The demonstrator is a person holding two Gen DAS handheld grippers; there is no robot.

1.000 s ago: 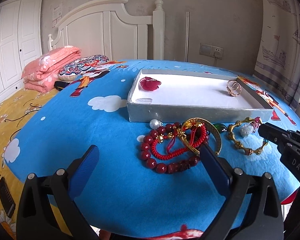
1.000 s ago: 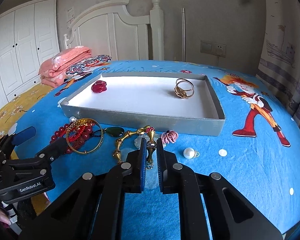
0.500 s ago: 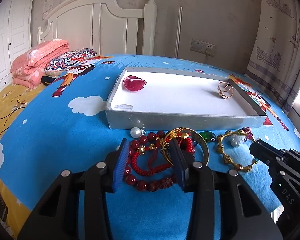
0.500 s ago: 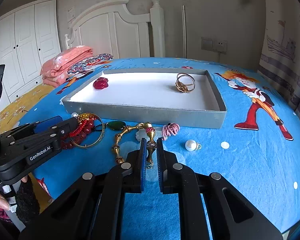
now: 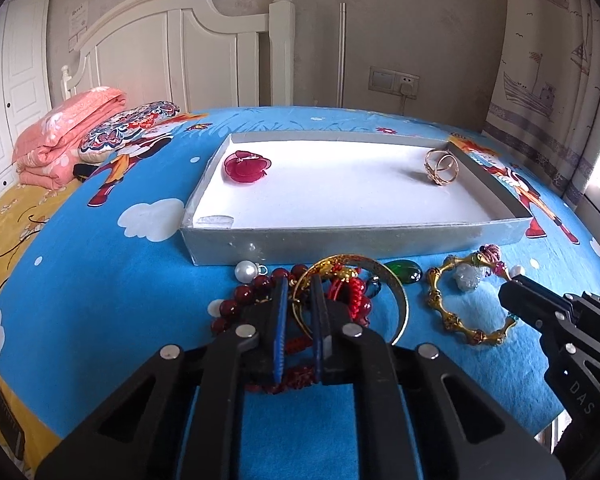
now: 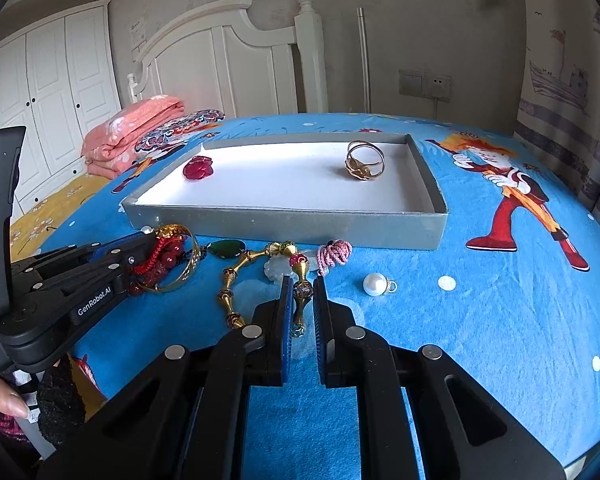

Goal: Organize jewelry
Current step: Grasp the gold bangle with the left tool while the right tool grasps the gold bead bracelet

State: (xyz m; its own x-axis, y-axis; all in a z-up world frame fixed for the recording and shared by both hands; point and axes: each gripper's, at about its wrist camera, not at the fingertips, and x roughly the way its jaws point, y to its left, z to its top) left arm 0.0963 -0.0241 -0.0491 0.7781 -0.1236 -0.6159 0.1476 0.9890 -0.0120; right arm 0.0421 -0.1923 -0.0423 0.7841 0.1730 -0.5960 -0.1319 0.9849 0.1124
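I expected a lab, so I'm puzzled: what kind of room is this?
Most likely a home bedroom: a white headboard stands behind, a folded pink quilt lies on the bed, and white wardrobe doors line the wall.

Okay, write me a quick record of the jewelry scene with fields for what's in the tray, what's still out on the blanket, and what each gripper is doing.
tray: red petal piece; gold ring
blanket, before tray: gold bangle over red bead bracelet and red cord; green stone; gold link bracelet; pink knit charm; two pearls
left gripper: shut on the gold bangle's rim
right gripper: shut on the gold link bracelet
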